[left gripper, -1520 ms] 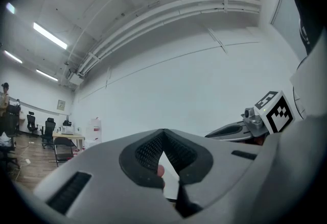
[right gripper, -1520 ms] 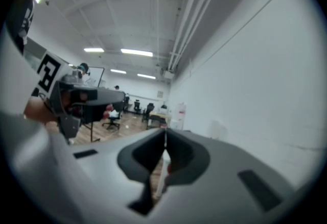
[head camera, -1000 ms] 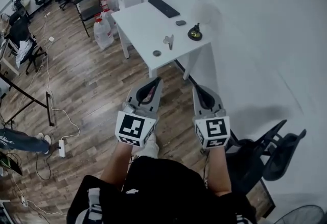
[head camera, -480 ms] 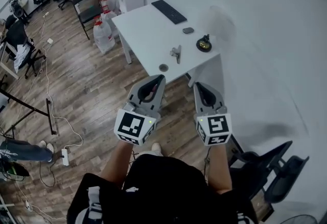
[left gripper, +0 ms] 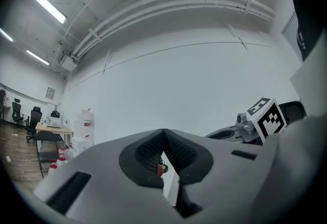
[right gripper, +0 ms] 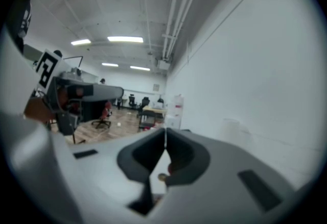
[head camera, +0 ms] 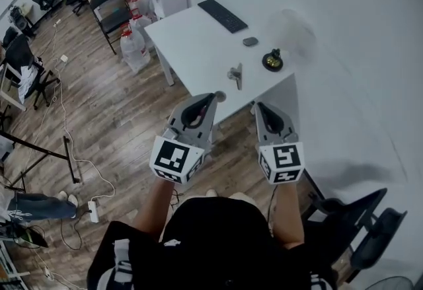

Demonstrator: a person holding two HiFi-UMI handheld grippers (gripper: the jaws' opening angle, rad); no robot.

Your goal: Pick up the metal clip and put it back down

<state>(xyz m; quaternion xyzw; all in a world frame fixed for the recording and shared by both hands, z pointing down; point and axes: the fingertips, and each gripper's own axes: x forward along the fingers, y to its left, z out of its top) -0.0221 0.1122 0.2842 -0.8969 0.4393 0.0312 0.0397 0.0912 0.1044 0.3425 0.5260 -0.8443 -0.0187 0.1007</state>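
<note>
The metal clip (head camera: 235, 74) lies on the white table (head camera: 192, 44) near its front edge. Both grippers are held side by side in front of that edge, pointing at the table. My left gripper (head camera: 211, 96) is shut and empty, its tip just short of a small round disc (head camera: 220, 95) at the table's edge. My right gripper (head camera: 258, 106) is also shut with nothing in it, below and to the right of the clip. In the left gripper view the jaws (left gripper: 163, 131) meet at the tip; in the right gripper view the jaws (right gripper: 165, 130) do the same. Neither touches the clip.
On the table are a black keyboard (head camera: 225, 16), a small grey object (head camera: 250, 41) and a black-and-gold object (head camera: 272, 59). Plastic bags (head camera: 134, 44) stand beside the table's left legs. A black chair (head camera: 360, 226) is at the lower right. Cables (head camera: 79, 150) run over the wood floor.
Both grippers have moved together toward the table, which now lies closer below them. The left tip has reached the table's front edge by the disc. Both stay shut.
</note>
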